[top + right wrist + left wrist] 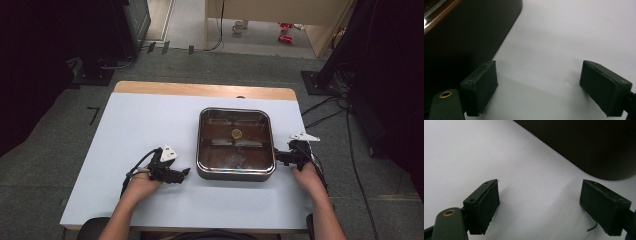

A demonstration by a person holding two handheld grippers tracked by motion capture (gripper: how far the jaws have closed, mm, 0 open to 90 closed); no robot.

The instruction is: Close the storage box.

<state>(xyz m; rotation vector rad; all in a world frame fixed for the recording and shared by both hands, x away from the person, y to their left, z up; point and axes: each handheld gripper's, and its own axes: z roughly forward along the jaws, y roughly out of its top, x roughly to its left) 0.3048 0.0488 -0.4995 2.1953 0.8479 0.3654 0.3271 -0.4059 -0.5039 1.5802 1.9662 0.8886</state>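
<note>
A square dark pan (pixel 235 172) with a glossy brown inside stands on the pale table (pixel 140 125), and a small round yellow piece (pixel 236 133) lies in its middle. My left gripper (pixel 186 172) rests on the table just left of the pan's near left corner and points at it. Its jaws stand open over bare table in the left gripper view (pixel 540 202), with the pan's dark wall (pixel 586 145) ahead. My right gripper (pixel 276 157) lies at the pan's right side, open with nothing between its fingers (pixel 539 85), the pan wall (pixel 461 32) at its left.
The table's far edge is a bare wooden strip (pixel 200 90). Cables (pixel 330 112) run over the grey floor at the right, and dark stands rise at both back corners. Bare table surface stretches to the left of the pan.
</note>
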